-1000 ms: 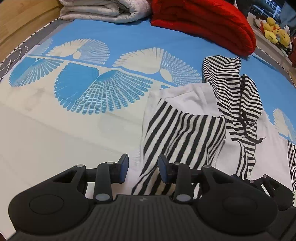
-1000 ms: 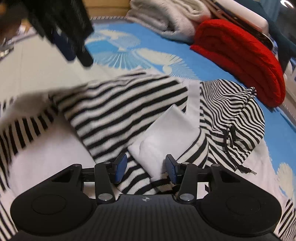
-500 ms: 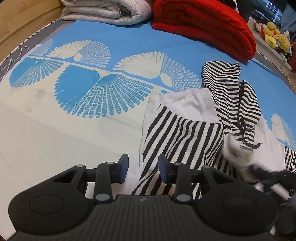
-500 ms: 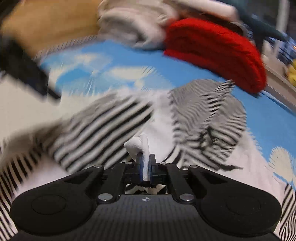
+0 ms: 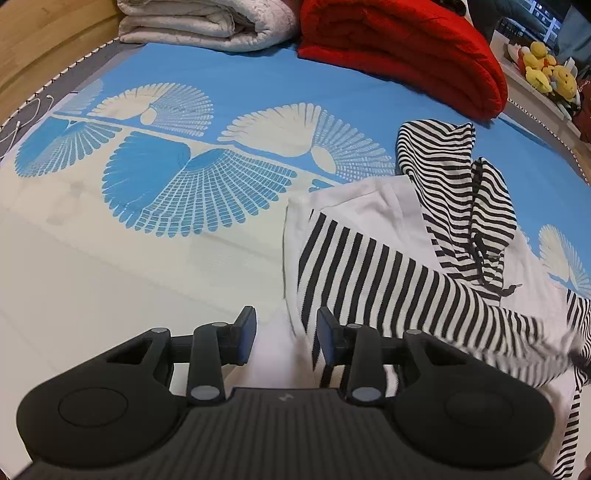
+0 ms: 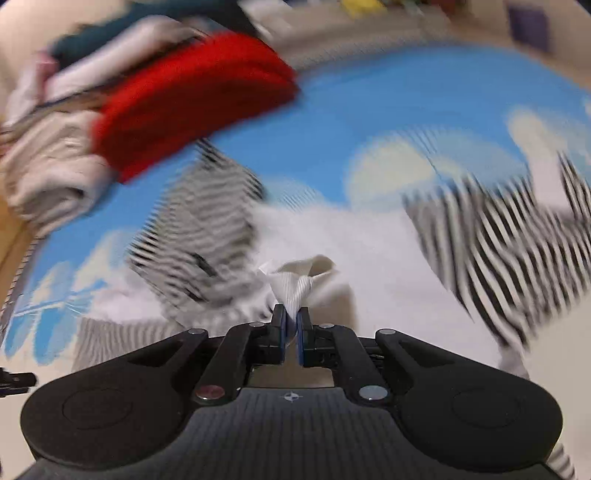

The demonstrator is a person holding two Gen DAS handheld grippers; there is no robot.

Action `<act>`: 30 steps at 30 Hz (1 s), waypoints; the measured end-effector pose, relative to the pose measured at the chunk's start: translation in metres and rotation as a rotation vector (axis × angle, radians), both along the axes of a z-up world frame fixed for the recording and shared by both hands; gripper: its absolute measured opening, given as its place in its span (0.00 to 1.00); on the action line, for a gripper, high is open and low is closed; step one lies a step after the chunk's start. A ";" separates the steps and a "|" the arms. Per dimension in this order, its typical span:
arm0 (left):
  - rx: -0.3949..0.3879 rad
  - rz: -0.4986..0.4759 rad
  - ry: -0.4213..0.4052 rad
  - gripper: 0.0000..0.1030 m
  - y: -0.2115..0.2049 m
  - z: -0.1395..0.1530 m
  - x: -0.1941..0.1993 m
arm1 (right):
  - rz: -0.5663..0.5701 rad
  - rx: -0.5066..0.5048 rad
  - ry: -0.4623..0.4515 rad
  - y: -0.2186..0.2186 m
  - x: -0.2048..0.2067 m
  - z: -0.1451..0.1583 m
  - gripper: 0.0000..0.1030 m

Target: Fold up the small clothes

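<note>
My right gripper (image 6: 291,326) is clamped on a white cuff (image 6: 295,284) of the striped hoodie (image 5: 388,266), low centre of a badly blurred right wrist frame. My left gripper (image 5: 284,334) is partly open, nothing pinched, at the hoodie's left edge, low centre of its frame. The hoodie lies centre-right on the blue-and-cream sheet (image 5: 166,177), sleeve stretched toward lower right. Red blanket (image 5: 399,48) and grey blanket (image 5: 207,22) along the top.

Striped white hoodie (image 5: 388,258) sprawled; sleeve cuff (image 6: 295,284) lifted.
</note>
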State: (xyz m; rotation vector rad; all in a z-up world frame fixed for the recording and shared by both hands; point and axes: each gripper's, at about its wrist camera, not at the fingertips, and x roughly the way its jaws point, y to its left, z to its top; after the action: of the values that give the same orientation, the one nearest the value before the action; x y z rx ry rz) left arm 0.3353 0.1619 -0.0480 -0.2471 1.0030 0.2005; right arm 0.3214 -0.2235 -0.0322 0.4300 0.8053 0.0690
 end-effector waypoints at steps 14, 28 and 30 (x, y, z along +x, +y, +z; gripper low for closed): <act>0.001 -0.002 0.013 0.40 -0.009 -0.004 0.009 | -0.138 0.107 0.199 -0.037 0.011 -0.039 0.49; 0.001 -0.199 0.130 0.43 -0.052 -0.042 0.007 | -0.058 -0.021 0.032 -0.007 0.006 -0.014 0.01; -0.004 -0.207 0.132 0.43 -0.053 -0.044 0.005 | -0.067 -0.043 -0.058 -0.007 0.002 0.002 0.01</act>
State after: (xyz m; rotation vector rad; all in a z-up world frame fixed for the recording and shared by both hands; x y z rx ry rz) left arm 0.3400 0.1091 -0.0919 -0.1333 1.1521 0.0263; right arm 0.3236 -0.2302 -0.0304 0.4118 0.7337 0.0017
